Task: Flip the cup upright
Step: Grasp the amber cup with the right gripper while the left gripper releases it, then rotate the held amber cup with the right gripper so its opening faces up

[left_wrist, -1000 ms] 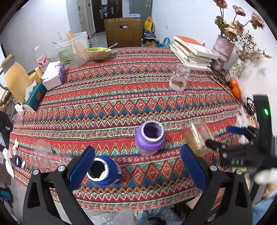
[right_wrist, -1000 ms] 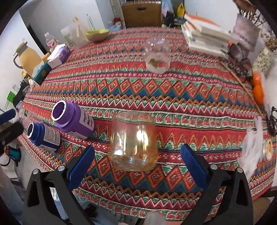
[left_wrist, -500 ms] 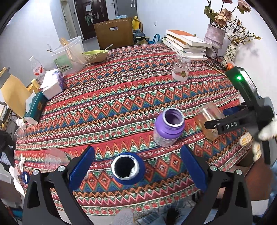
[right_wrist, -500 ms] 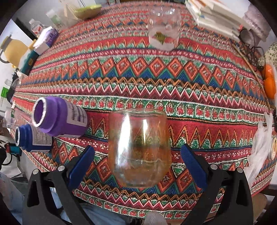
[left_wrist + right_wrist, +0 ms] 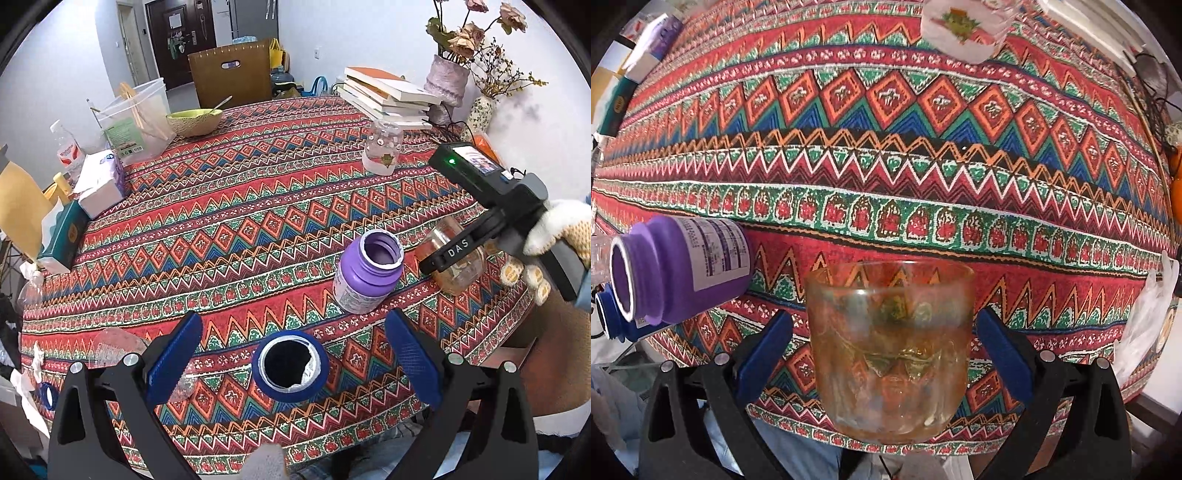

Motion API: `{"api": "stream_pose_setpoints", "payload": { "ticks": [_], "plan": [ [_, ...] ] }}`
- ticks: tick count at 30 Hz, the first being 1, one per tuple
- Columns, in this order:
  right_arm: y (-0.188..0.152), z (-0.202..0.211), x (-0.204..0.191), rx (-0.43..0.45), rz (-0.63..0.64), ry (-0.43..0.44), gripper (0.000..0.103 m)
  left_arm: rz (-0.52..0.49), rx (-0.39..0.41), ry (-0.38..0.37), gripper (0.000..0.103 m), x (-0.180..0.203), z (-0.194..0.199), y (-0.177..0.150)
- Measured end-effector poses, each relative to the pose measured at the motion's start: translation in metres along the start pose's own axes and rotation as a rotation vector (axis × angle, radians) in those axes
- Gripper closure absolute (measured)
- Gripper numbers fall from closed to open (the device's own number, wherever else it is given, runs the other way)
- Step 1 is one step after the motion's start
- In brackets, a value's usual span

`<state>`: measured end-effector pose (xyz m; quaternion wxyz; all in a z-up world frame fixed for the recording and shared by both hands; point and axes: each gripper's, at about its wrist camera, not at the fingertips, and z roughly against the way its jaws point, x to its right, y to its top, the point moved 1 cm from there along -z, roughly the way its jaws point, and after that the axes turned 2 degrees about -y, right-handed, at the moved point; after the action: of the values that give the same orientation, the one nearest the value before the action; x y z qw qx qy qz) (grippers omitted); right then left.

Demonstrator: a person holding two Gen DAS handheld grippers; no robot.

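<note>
An amber-tinted glass cup (image 5: pixel 890 350) lies on its side on the patterned tablecloth (image 5: pixel 886 155), base toward the right wrist camera, mouth pointing away. My right gripper (image 5: pixel 884 354) is open, its blue pads (image 5: pixel 764 354) apart on both sides of the cup without touching it. In the left wrist view the cup (image 5: pixel 456 258) sits near the table's right edge, partly behind the right gripper's finger. My left gripper (image 5: pixel 293 369) is open and empty above an open blue bottle (image 5: pixel 290 365).
An open purple bottle (image 5: pixel 367 273) stands left of the cup. A clear upturned jar (image 5: pixel 382 147), stacked books (image 5: pixel 388 96), vases (image 5: pixel 447 85), a green bowl (image 5: pixel 194 120), a plastic bin (image 5: pixel 135 118) and tissue boxes (image 5: pixel 99 184) ring the table. A clear plastic bottle (image 5: pixel 114 343) lies front left.
My right gripper has moved down and forward, closing in until the cup lies between its open pads. My left gripper has risen and pulled back, now over the blue bottle.
</note>
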<state>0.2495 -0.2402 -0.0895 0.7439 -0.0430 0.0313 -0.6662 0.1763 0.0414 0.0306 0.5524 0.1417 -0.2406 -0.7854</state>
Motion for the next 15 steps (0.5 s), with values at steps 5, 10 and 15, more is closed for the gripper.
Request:
{"api": "stream_pose_setpoints", "payload": {
  "ticks": [5,10,15],
  "plan": [
    [0.02,-0.006,-0.007,-0.037,0.005,-0.032,0.007,0.014,-0.004,-0.018,0.007,-0.008,-0.004,0.0],
    [0.039,-0.009,-0.003,-0.072,0.002,-0.032,0.025,0.015,-0.003,-0.028,0.007,-0.011,-0.006,0.001],
    [0.037,-0.014,-0.006,-0.077,0.018,-0.038,0.026,0.011,-0.005,-0.043,0.007,-0.011,-0.008,0.002]
  ]
}}
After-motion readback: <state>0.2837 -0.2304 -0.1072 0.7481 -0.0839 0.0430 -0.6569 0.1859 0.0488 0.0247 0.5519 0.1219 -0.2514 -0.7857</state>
